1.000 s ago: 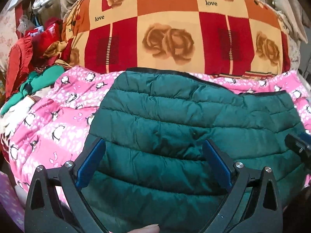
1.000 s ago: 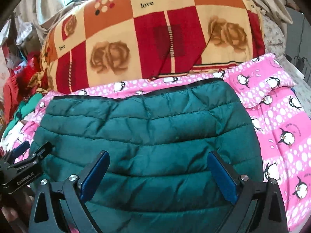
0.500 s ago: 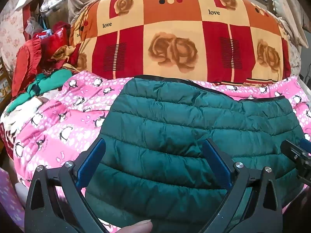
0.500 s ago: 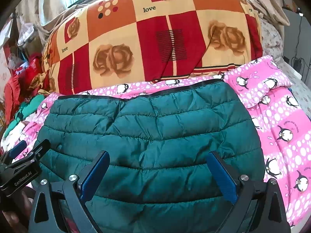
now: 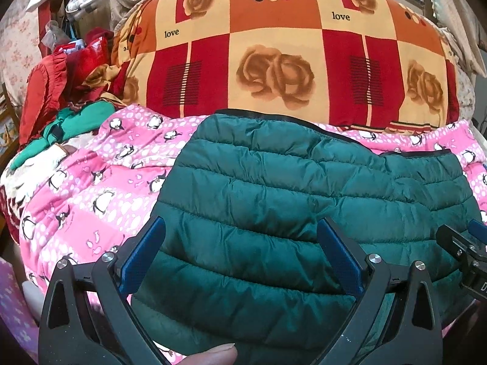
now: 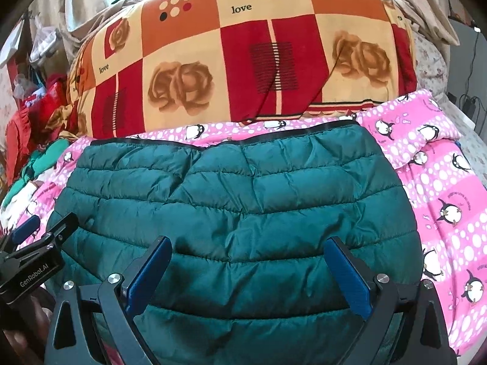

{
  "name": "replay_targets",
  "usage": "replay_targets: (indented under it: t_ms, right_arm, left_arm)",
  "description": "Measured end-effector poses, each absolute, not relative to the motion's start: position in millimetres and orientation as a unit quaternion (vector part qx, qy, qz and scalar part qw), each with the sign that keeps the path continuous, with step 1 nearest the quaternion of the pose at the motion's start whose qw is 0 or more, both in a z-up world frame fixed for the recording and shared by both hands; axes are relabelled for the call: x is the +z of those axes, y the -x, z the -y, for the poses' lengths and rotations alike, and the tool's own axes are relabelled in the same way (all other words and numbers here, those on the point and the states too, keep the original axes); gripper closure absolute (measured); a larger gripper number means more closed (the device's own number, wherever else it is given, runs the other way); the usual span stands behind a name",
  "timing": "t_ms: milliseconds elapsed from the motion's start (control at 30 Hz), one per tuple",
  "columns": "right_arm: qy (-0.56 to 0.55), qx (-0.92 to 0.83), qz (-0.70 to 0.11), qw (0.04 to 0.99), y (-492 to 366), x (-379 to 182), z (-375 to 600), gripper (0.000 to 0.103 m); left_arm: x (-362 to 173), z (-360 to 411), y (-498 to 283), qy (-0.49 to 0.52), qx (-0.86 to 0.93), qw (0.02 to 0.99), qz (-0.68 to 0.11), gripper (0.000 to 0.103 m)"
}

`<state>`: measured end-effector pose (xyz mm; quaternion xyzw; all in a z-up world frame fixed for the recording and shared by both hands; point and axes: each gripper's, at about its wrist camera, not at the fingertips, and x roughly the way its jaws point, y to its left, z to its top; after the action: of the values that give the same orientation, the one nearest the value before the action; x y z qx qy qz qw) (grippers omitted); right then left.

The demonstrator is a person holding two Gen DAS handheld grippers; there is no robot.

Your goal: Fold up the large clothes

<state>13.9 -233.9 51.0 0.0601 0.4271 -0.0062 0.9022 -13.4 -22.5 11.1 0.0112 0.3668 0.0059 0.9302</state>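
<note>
At the far left a heap of red and green clothes [image 5: 61, 103] is seen, piled against the bed's edge. Next to it, a pink penguin sheet [image 5: 91, 188] covers the bed, and on it the green quilted jacket [image 5: 274, 213] lies flat, its dark-trimmed far edge just short of a big rose-patterned quilt [image 5: 274, 60]. The jacket appears already folded into a broad block, with no sleeves showing.

The left gripper [image 5: 240, 258] is held above the jacket's near left part, its blue fingers [image 5: 141, 255] spread wide and nothing between them. A fingertip of the person [image 5: 213, 354] shows at the bottom edge. The right gripper [image 6: 248, 276] is held over the near right part, equally wide and empty; each gripper is visible at the edge of the other's view.

The step in hand is judged to be the pause between folds: both tools are poised over the near hem, none of it gripped. The next move would call for both grippers to be lowered to the near edge, closed on the thick padding at two spaced points, and the edge carried towards the far trim. A deep bite would be needed, since the slick shell may slip.
</note>
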Motion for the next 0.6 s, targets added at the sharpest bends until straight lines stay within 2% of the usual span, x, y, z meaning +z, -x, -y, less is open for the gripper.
replay_targets:
  t_ms: [600]
  right_arm:
    - [-0.045, -0.012, -0.431, 0.901, -16.3, 46.5, 229.9, 0.004]
  left_arm:
    - [5.6, 23.8, 13.8, -0.017, 0.009, 0.929, -0.37, 0.003]
